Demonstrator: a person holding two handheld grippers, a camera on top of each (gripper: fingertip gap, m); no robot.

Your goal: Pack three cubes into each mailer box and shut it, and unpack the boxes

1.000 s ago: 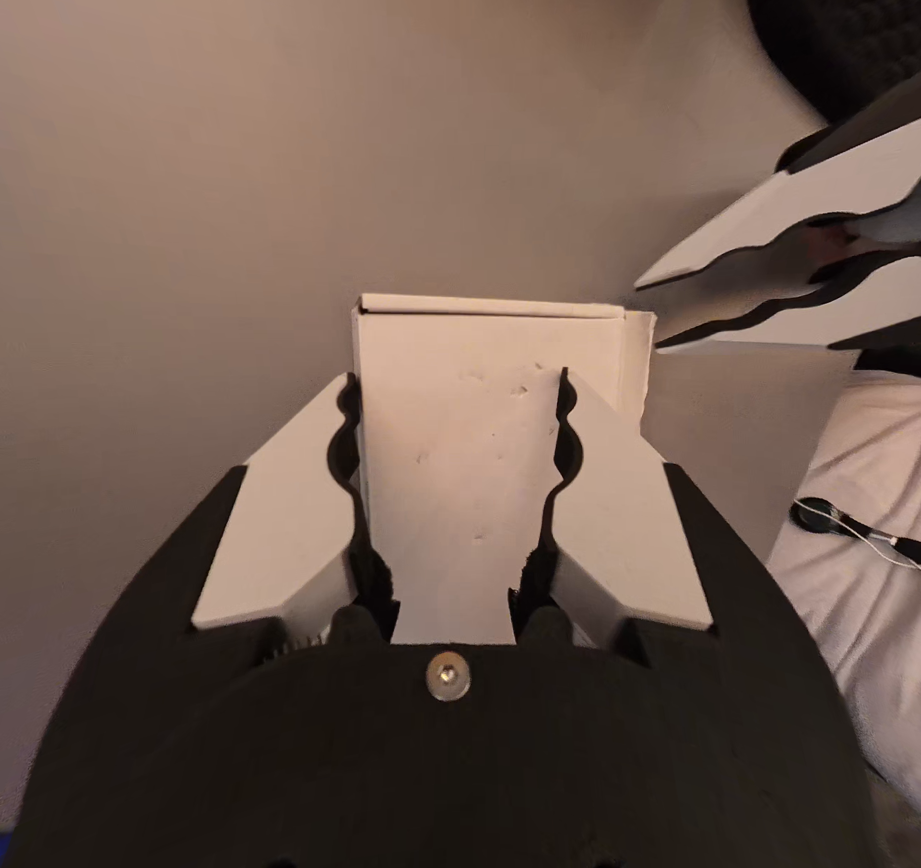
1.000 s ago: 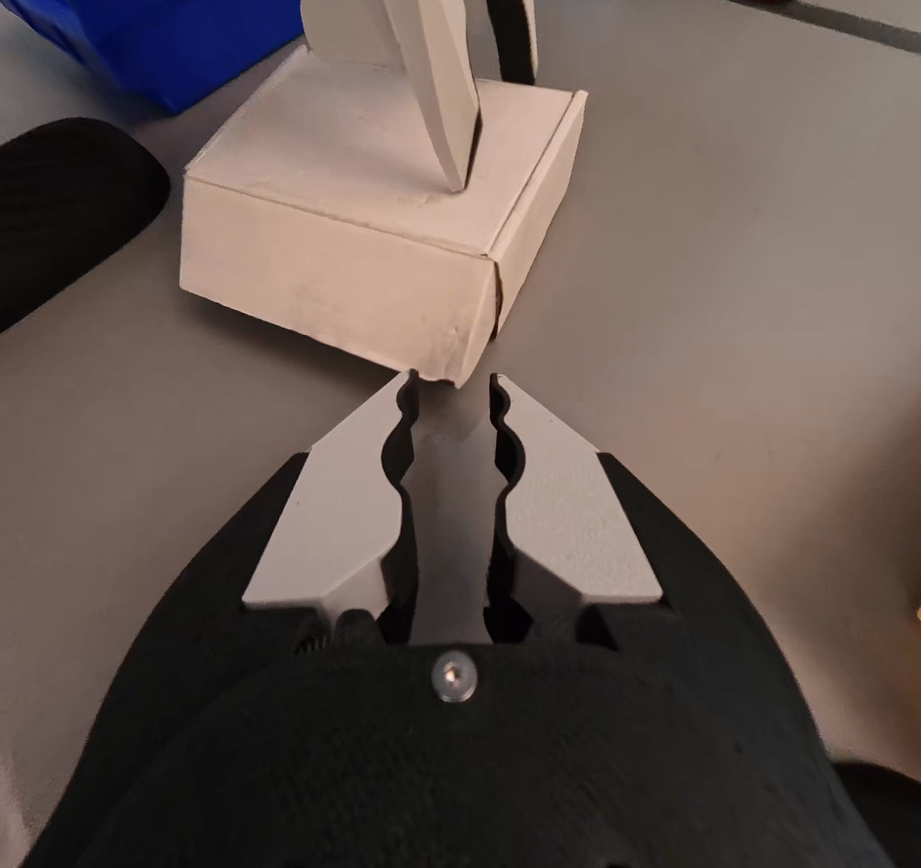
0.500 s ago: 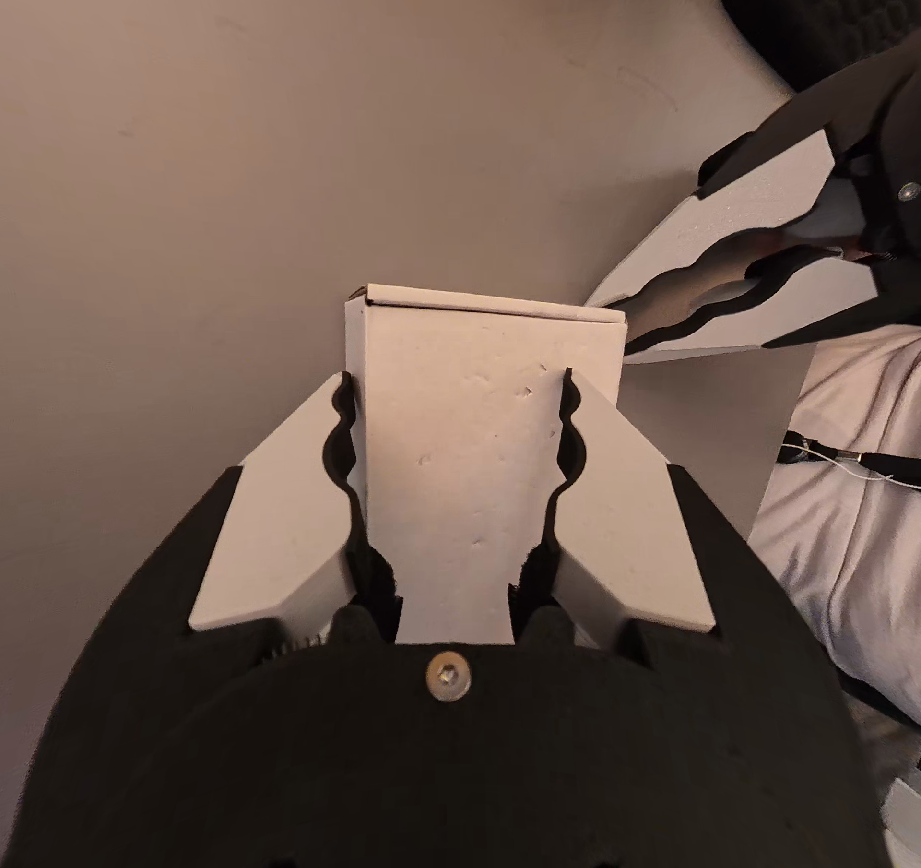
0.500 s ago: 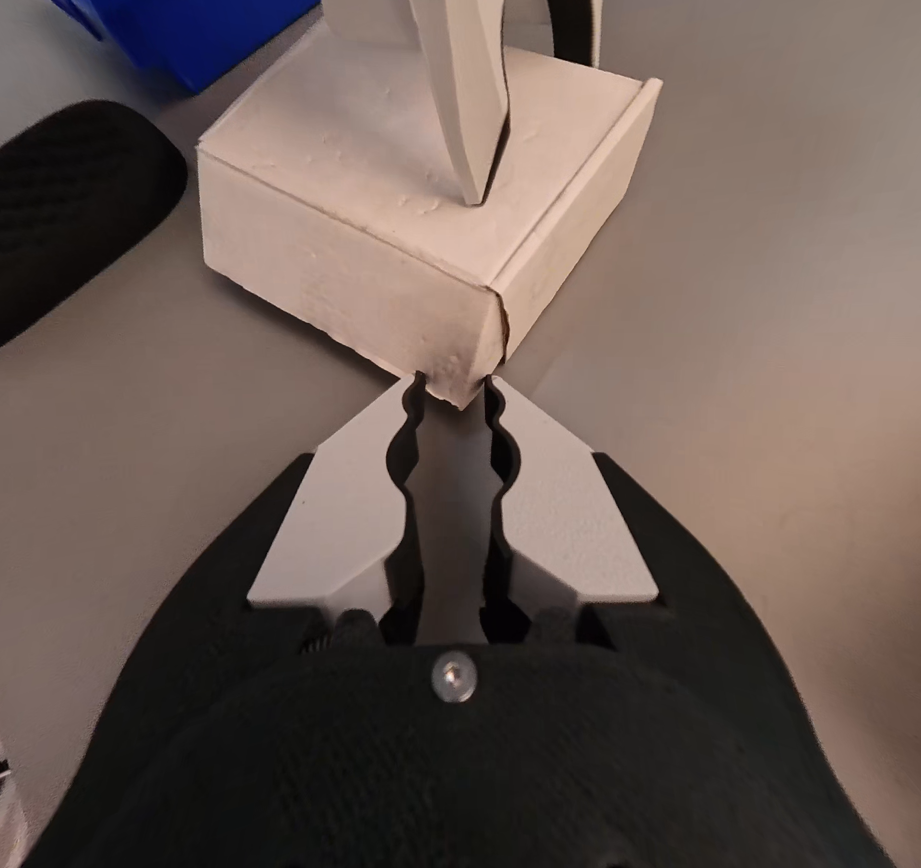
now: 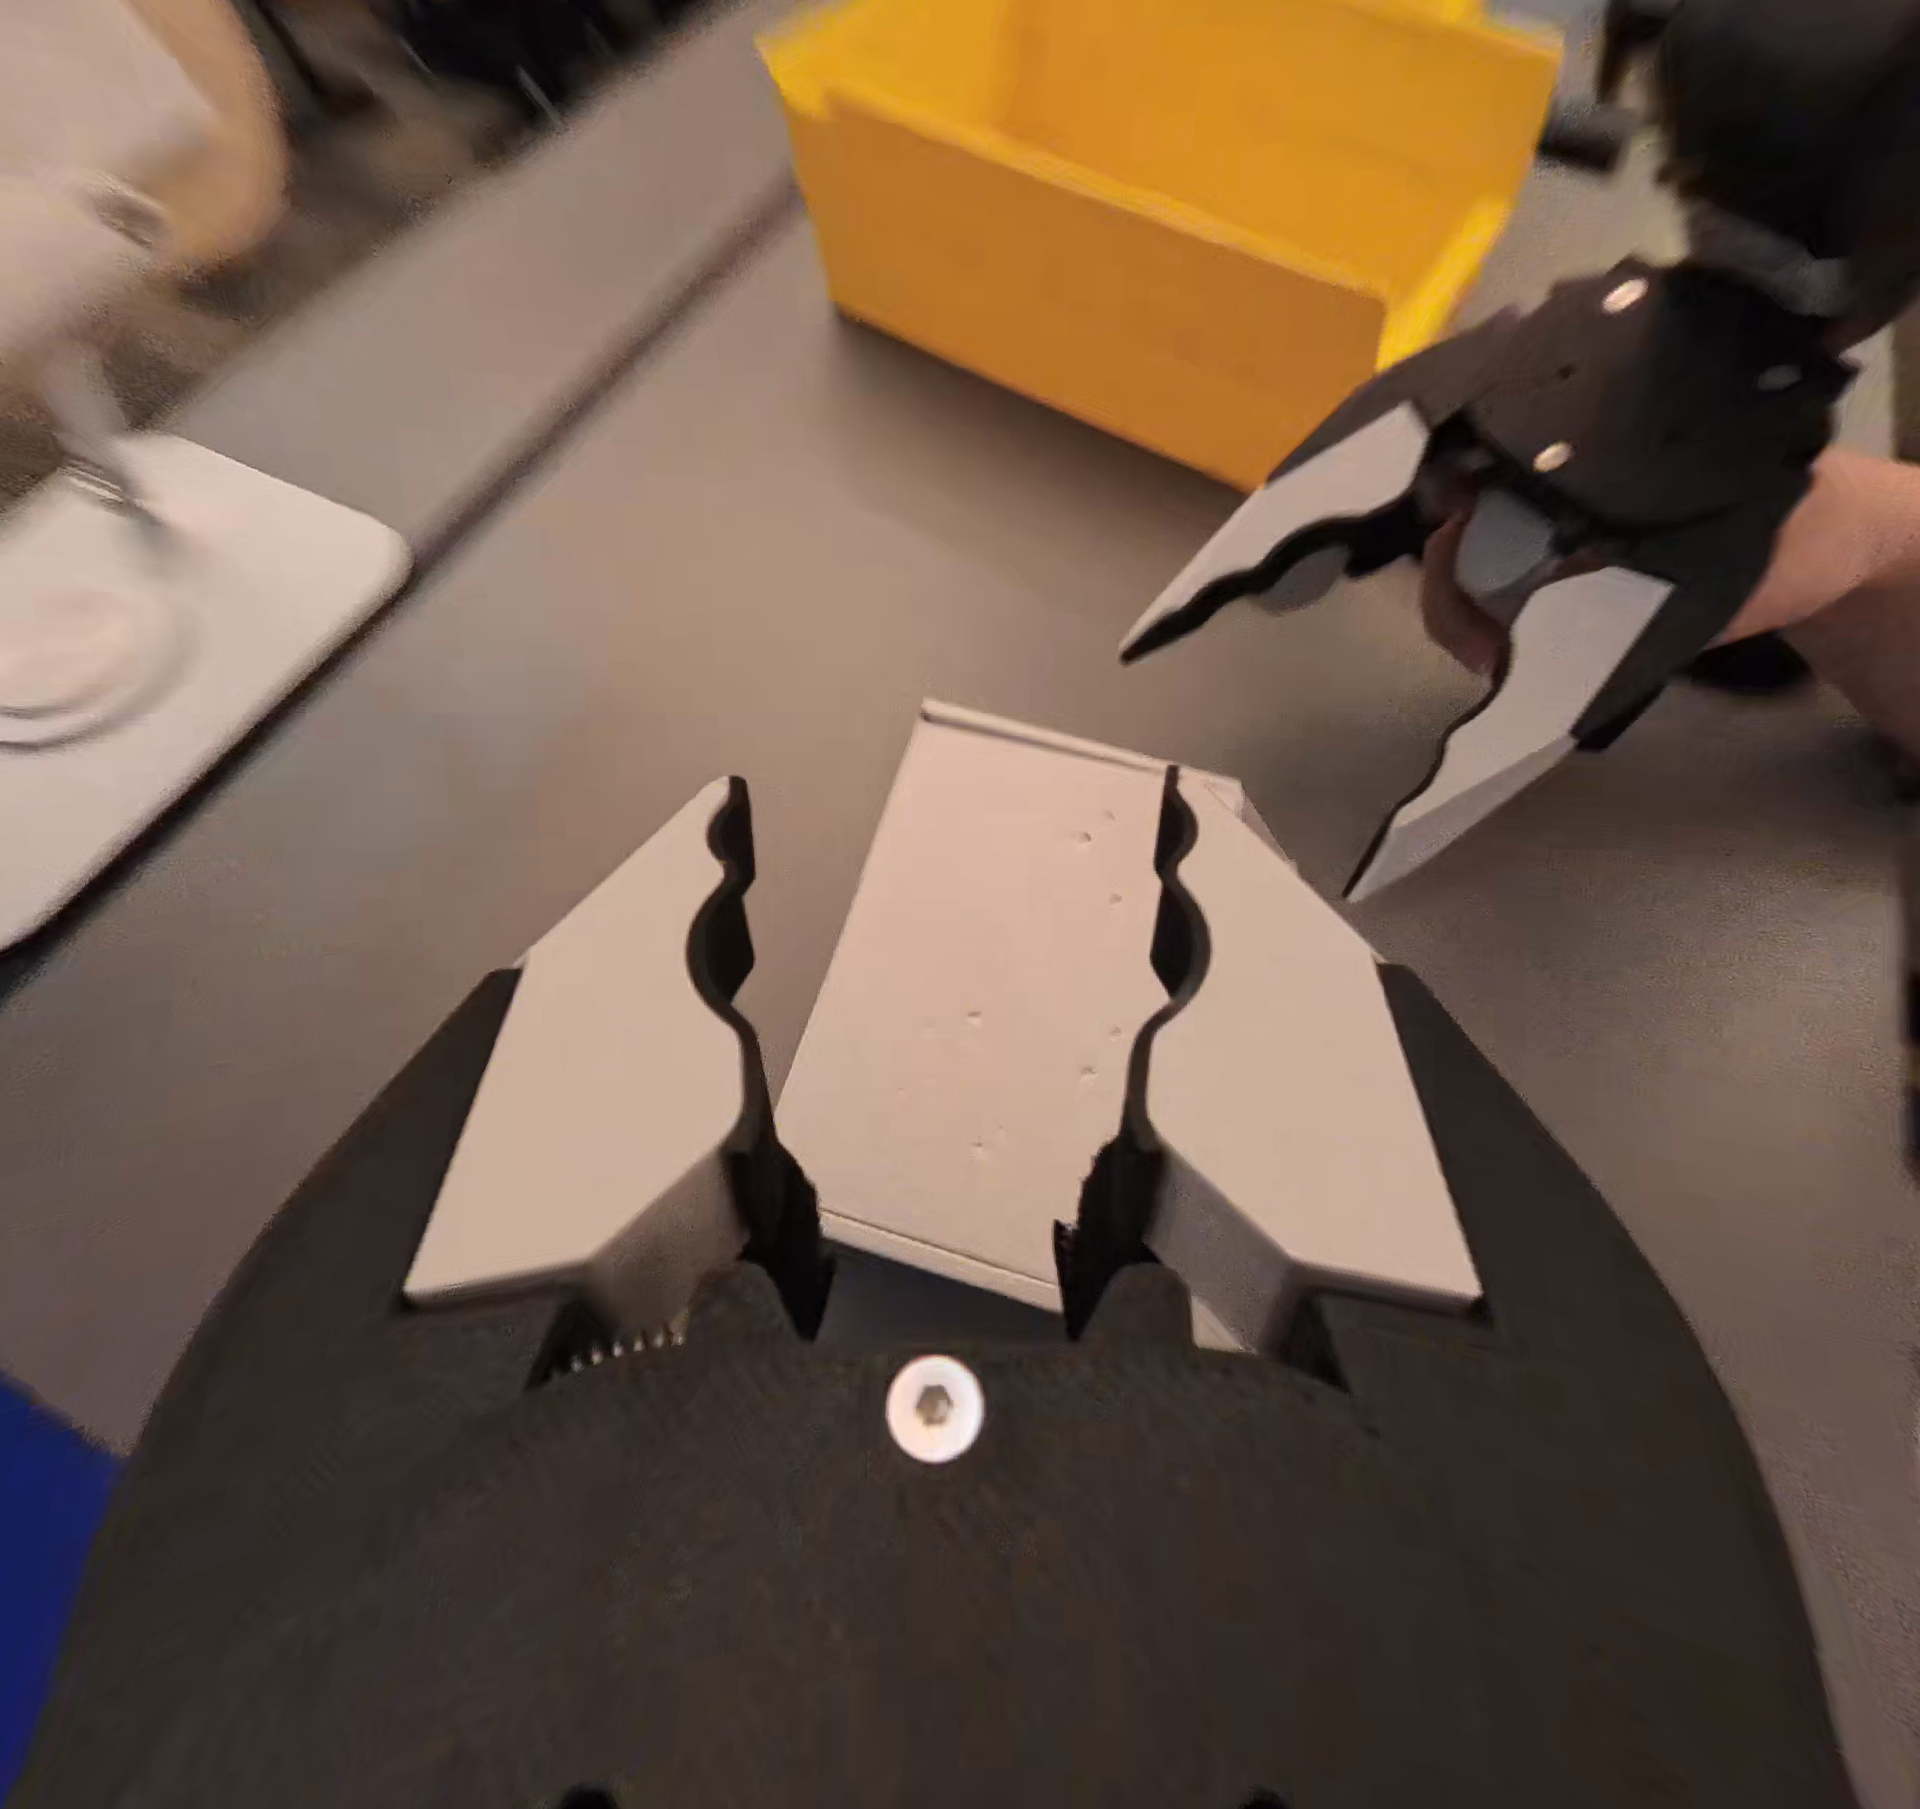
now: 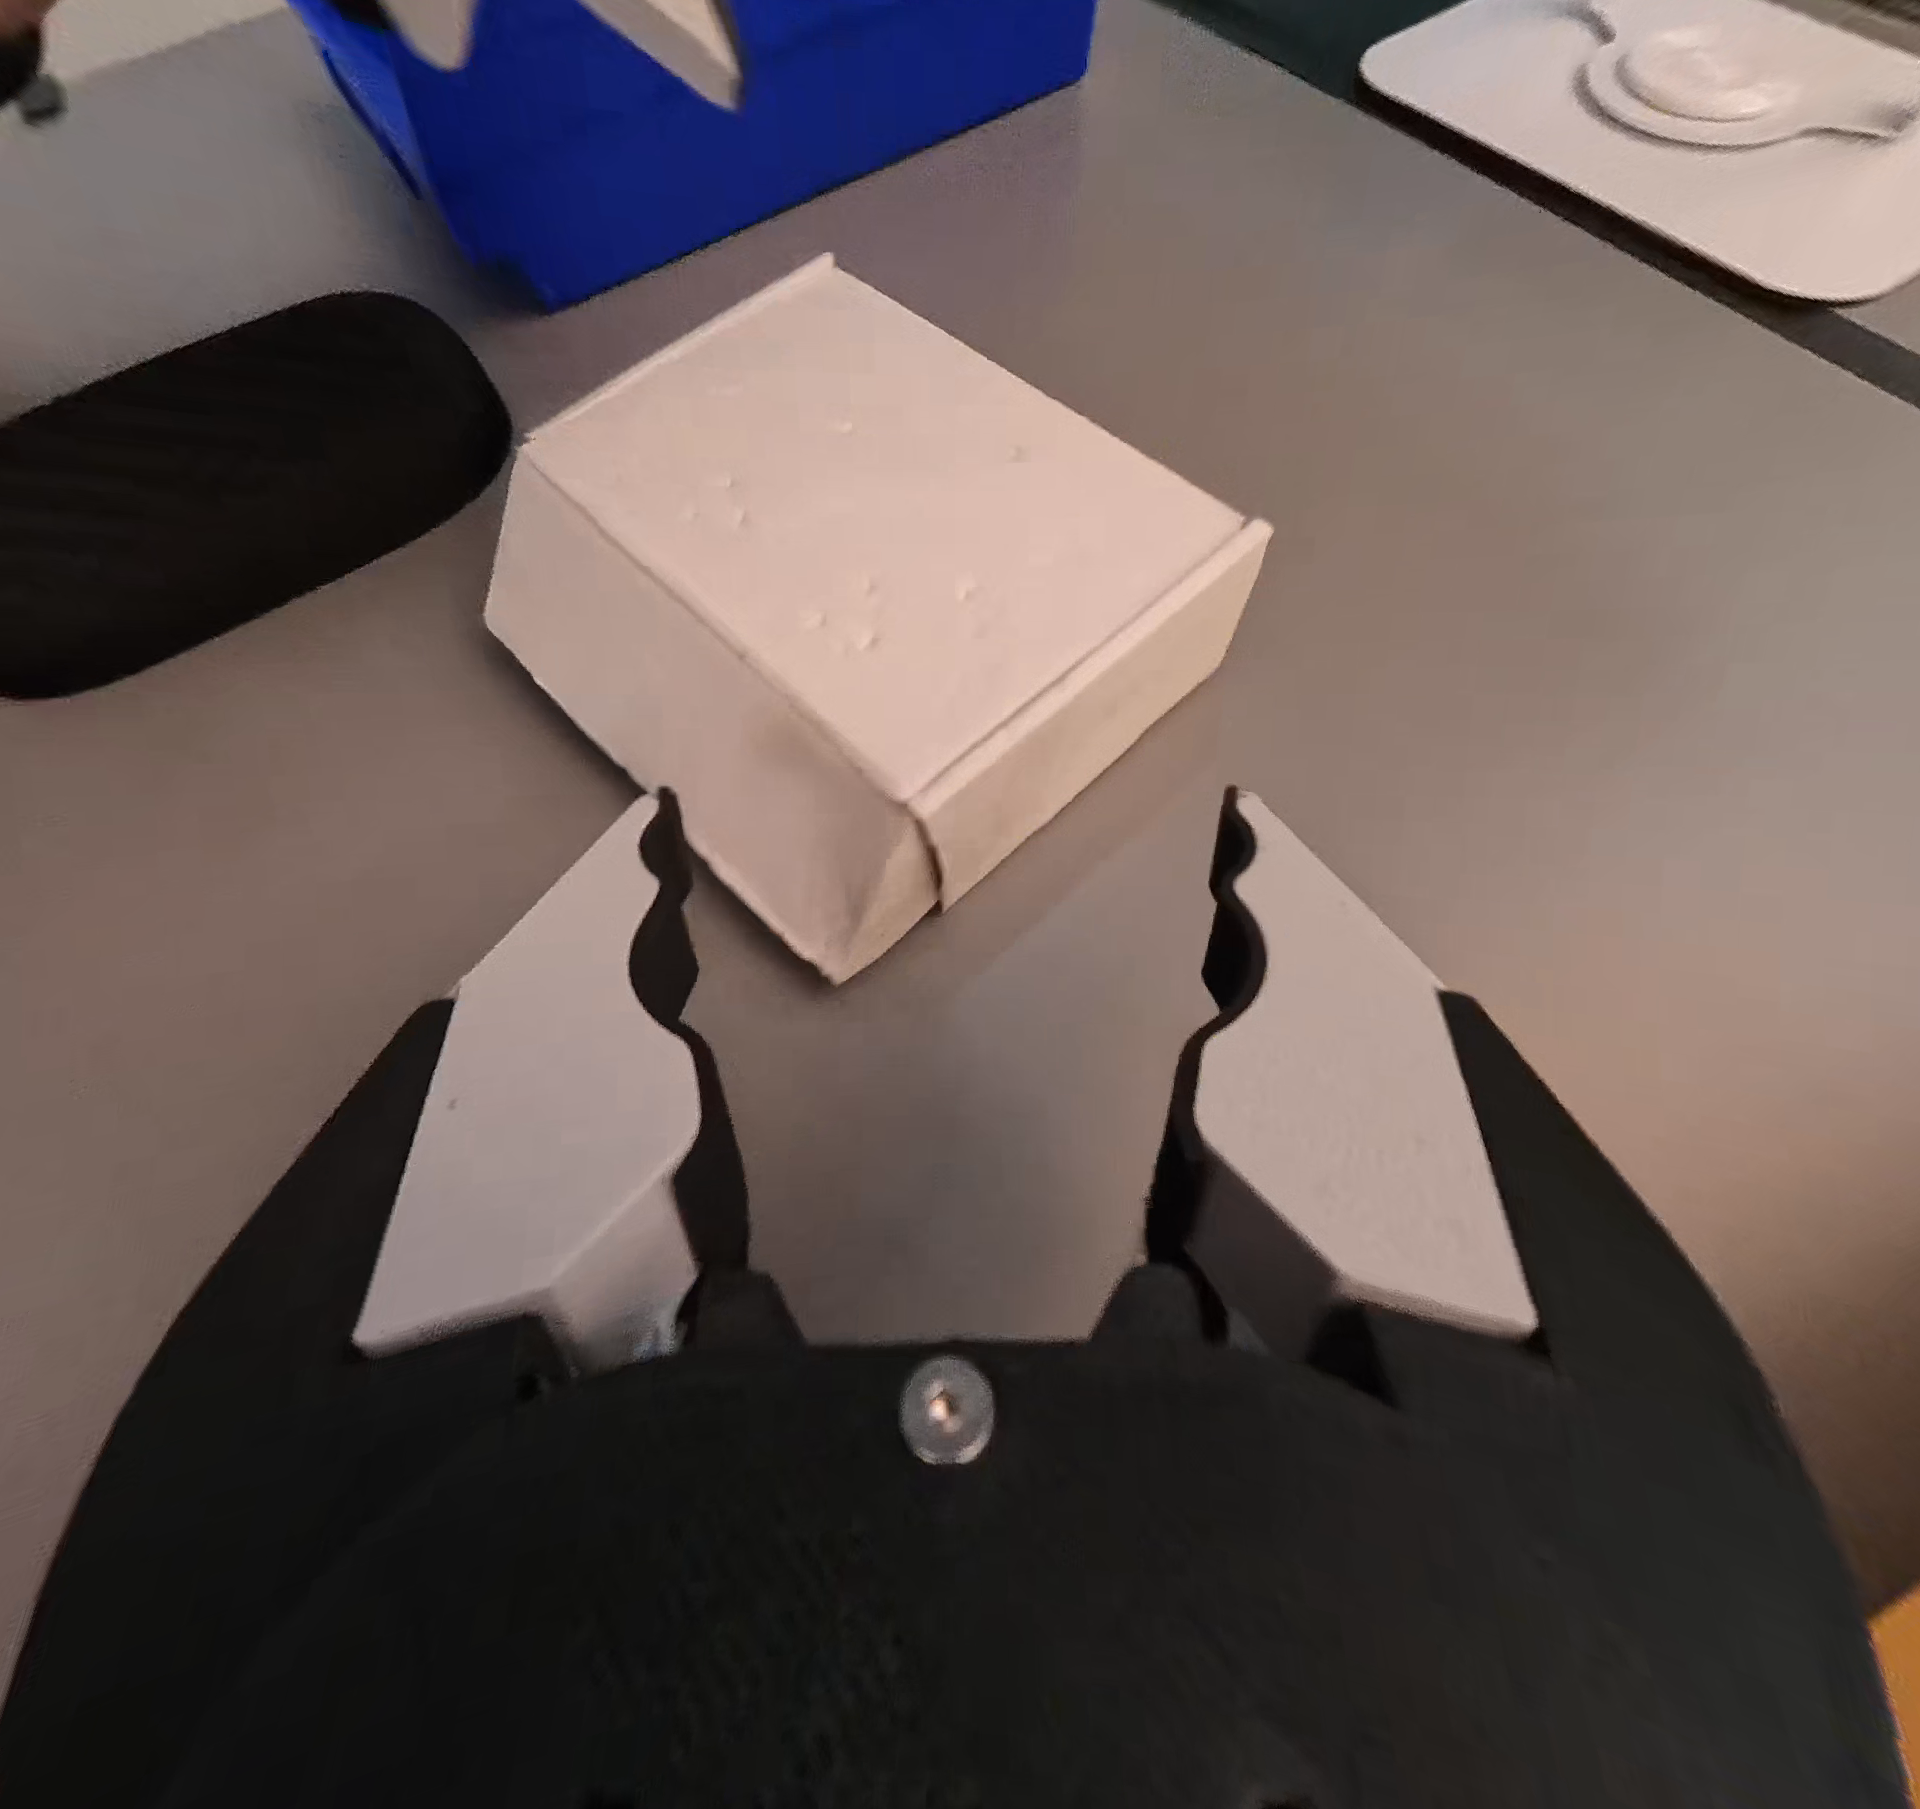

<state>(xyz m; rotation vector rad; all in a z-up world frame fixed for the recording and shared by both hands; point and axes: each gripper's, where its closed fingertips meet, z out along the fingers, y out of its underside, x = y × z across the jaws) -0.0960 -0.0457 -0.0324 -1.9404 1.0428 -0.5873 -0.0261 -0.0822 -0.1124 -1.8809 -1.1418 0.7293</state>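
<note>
A closed white mailer box [image 6: 862, 585] lies flat on the grey table [image 6: 1455, 616], its lid shut and its top face marked with small dents; one corner points toward the right wrist camera. In the left wrist view the same box [image 5: 997, 1011] appears lengthwise between the fingers of the left gripper [image 5: 951, 803], which are spread wider than the box; a clear gap shows at the left finger, while contact at the right finger cannot be judged. In the right wrist view only the tips of the left gripper [image 6: 582, 3] appear, at the top edge, raised above and behind the box. The right gripper [image 6: 945, 803] is near the box's closest corner, its fingers wide apart and holding nothing; seen from the left wrist view, the right gripper [image 5: 1247, 772] sits just to the right of the box with its tips clear of the lid. A blue bin [image 6: 748, 76] stands behind the box and a black padded rest [image 6: 218, 481] lies to its left. A yellow bin [image 5: 1153, 170] stands farther off on the table. A white flat pad [image 6: 1662, 118] lies at the table's far edge.
</note>
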